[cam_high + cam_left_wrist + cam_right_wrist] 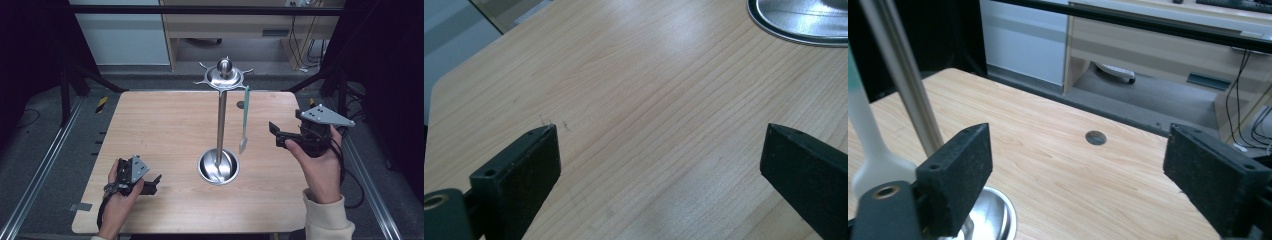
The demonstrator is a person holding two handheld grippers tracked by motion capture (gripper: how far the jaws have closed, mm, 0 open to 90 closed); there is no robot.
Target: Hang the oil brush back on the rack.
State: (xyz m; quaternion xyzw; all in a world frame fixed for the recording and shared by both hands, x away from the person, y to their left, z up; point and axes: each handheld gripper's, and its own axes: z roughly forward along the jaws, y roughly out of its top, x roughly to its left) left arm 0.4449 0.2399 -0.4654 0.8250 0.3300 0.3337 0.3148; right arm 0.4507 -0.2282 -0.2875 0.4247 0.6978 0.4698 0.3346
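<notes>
Spatula (244, 120) is hung from the steel stand (220, 115); left tool (150, 186) and right tool (276, 134) are held wide open, empty, above the surface (160, 130).

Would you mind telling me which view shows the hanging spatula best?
The high view: the whole spatula hangs from the metal stand, handle to blade. The right gripper view catches part of its pale blade at the left edge. The left gripper view gives just table and stand base.
</notes>
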